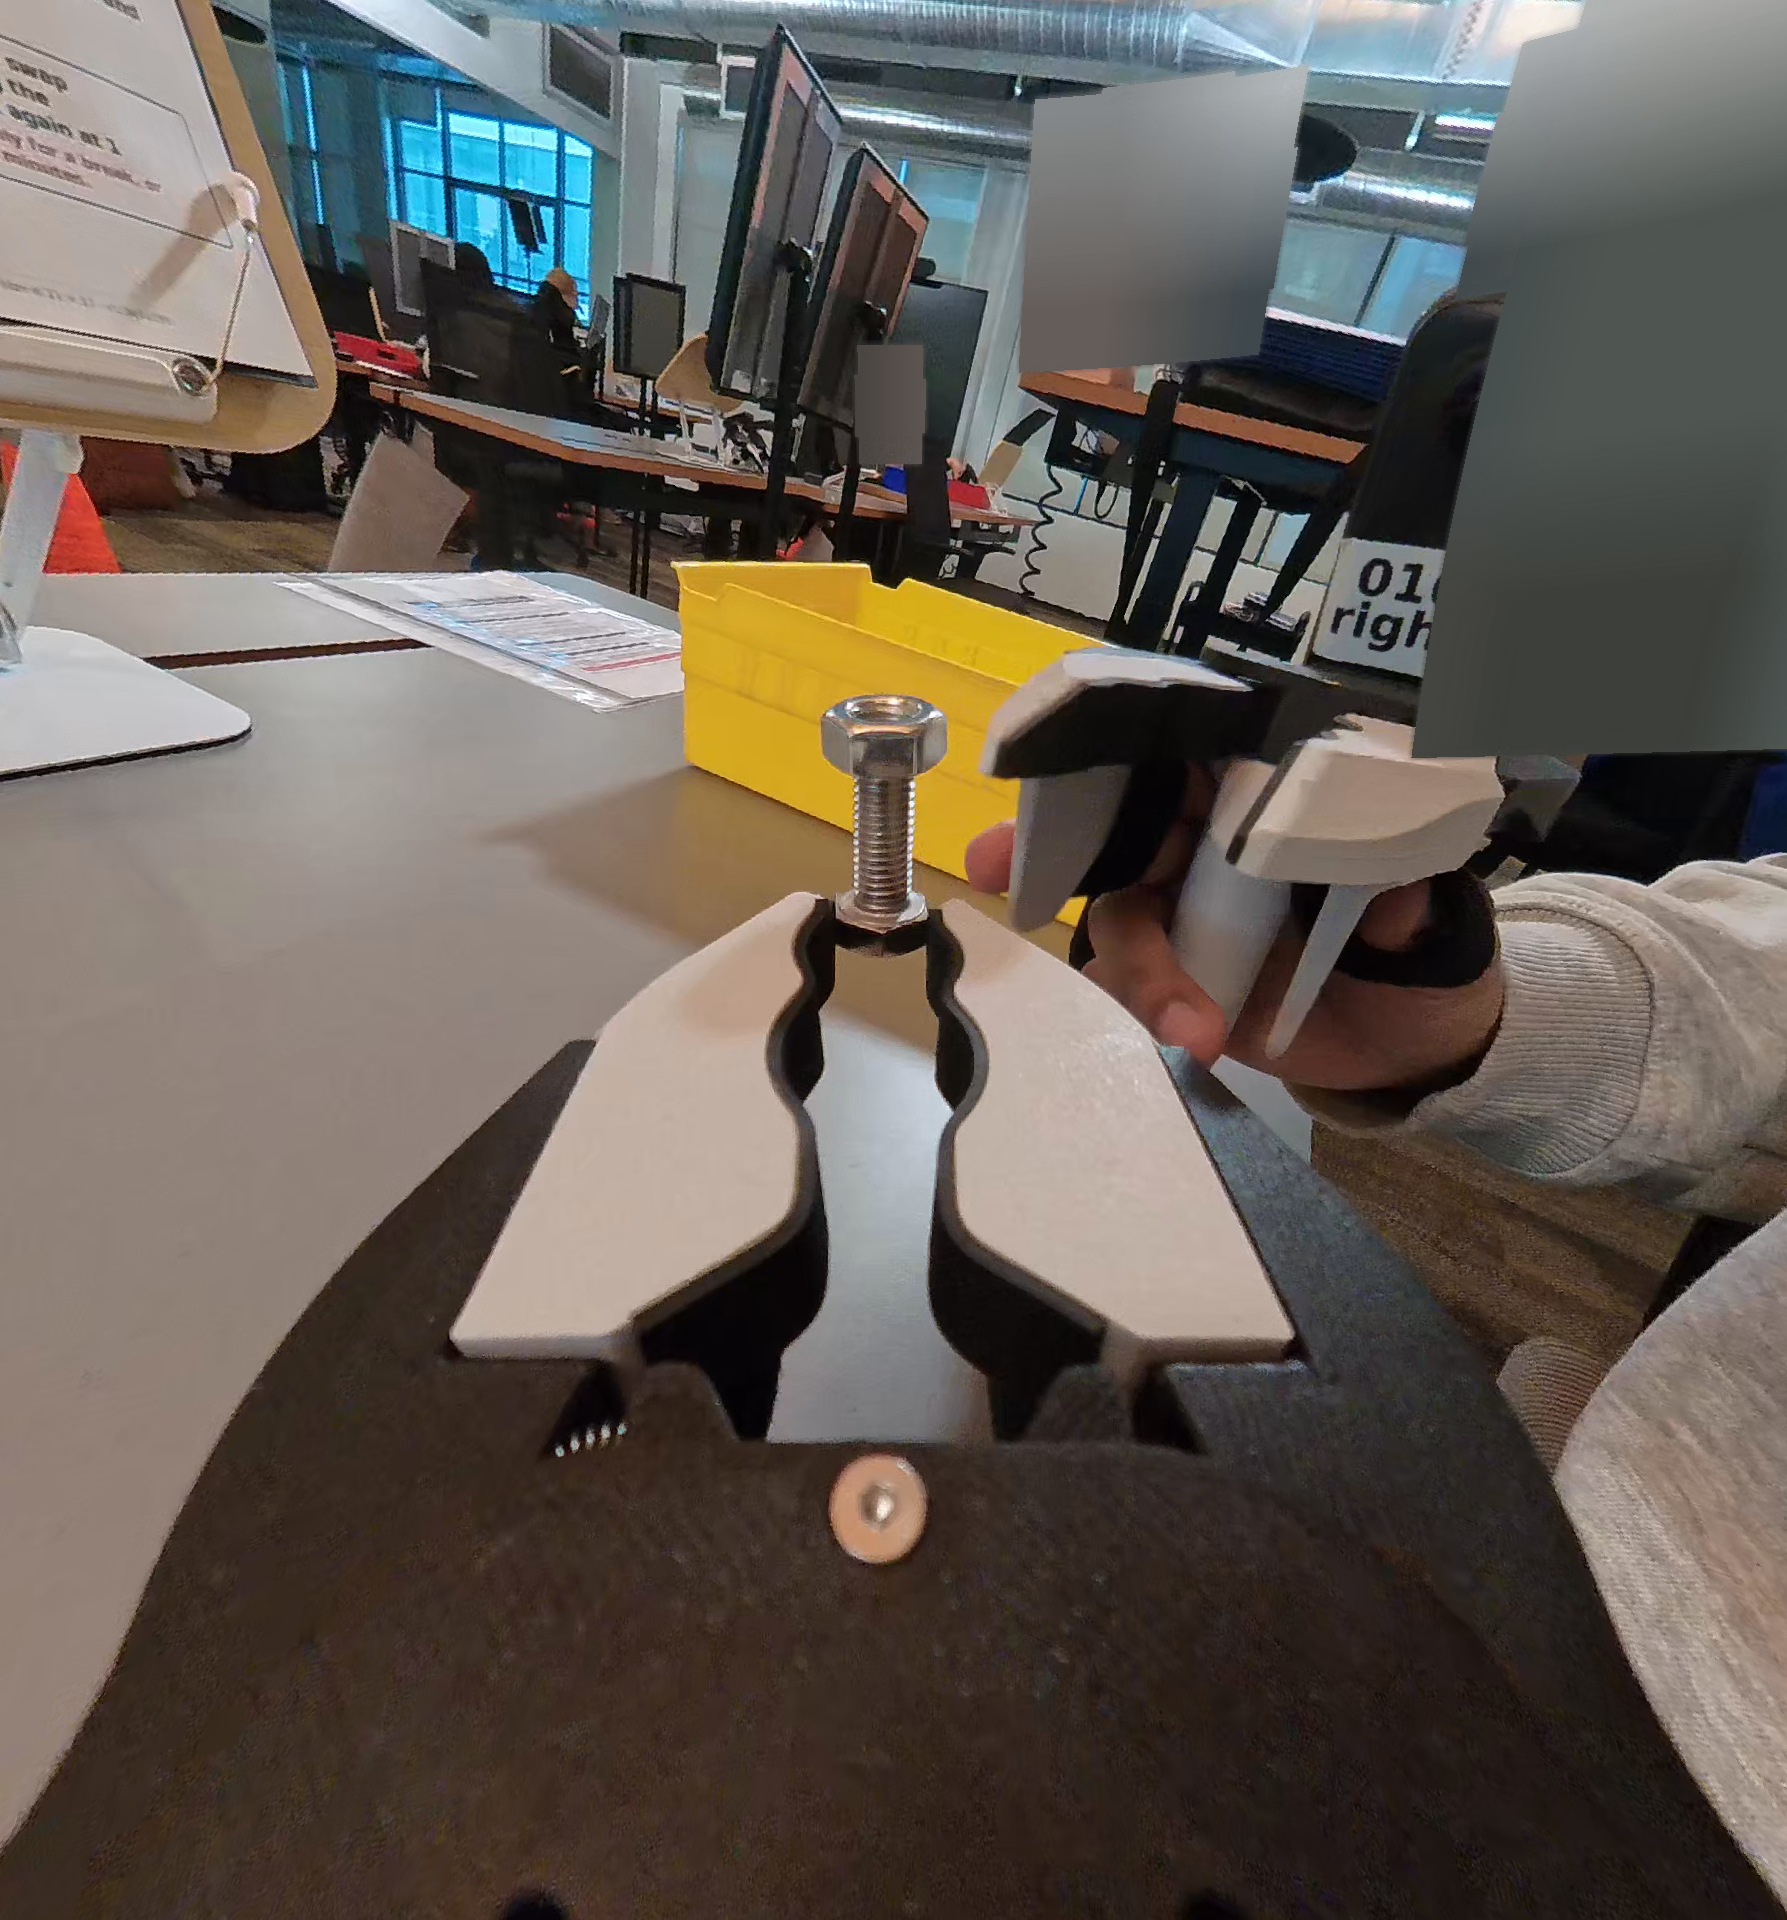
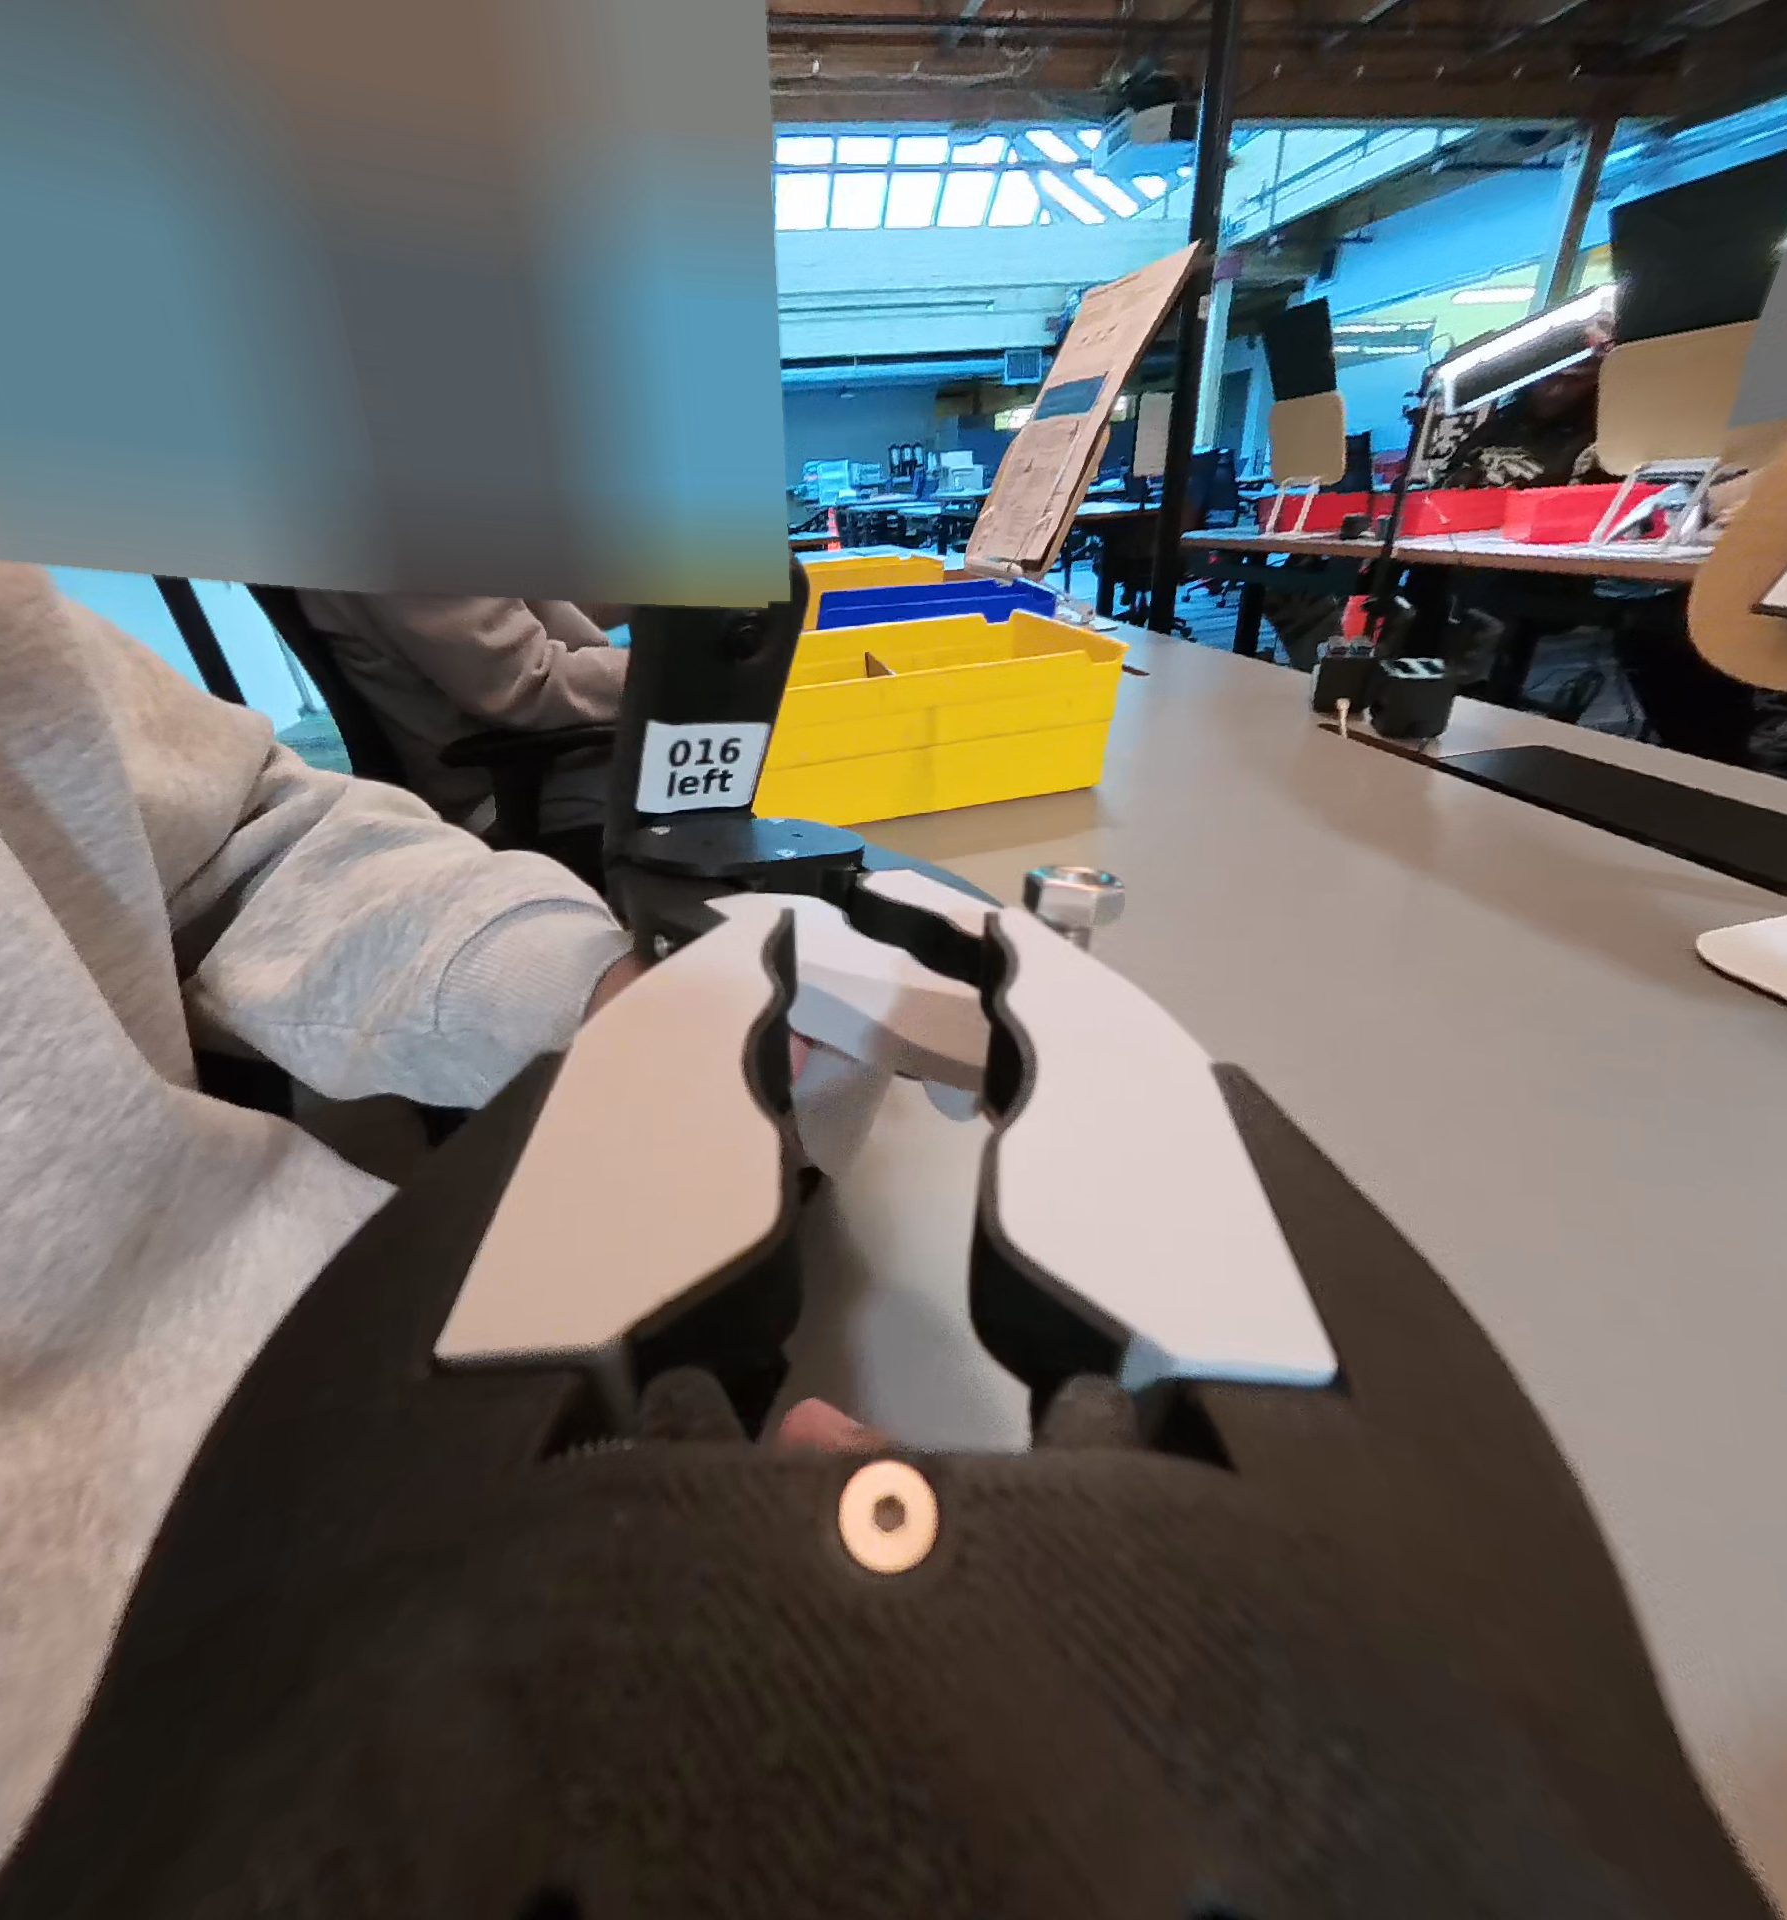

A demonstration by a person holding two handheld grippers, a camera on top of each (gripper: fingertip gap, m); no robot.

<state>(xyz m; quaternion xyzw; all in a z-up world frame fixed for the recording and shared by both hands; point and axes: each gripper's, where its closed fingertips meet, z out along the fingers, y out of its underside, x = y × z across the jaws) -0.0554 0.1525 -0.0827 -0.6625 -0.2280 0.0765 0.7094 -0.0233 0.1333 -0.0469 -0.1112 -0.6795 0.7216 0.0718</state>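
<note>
Close in, the left gripper (image 1: 881,920) has its white fingertips pinched on the head of a steel bolt (image 1: 881,831), holding it upright above the grey table (image 1: 245,987), threads bare, with a hex nut (image 1: 883,732) sitting at the very top of the shaft. Just to its right the right gripper (image 1: 1138,821) hangs beside the bolt, not touching it, fingers pointing down and apart with nothing between them; a hand (image 1: 1273,997) in a grey sleeve (image 1: 1647,1029) wraps its handle. From the right wrist view those same fingers (image 2: 1128,1091) stand spread and empty, and through the gap you catch the left gripper's white fingers, which block most of the bolt, so only the nut (image 2: 1073,896) peeks out past the right fingertip. Behind the bolt sits a yellow bin (image 1: 764,665) on the table, and a blue bin (image 2: 930,603) beyond it. Off left, a clipboard stand (image 1: 89,665) holds a printed sheet, and a laminated page (image 1: 515,629) lies flat. Farther back: desks, monitors (image 1: 816,239), red trays (image 2: 1554,509).
</note>
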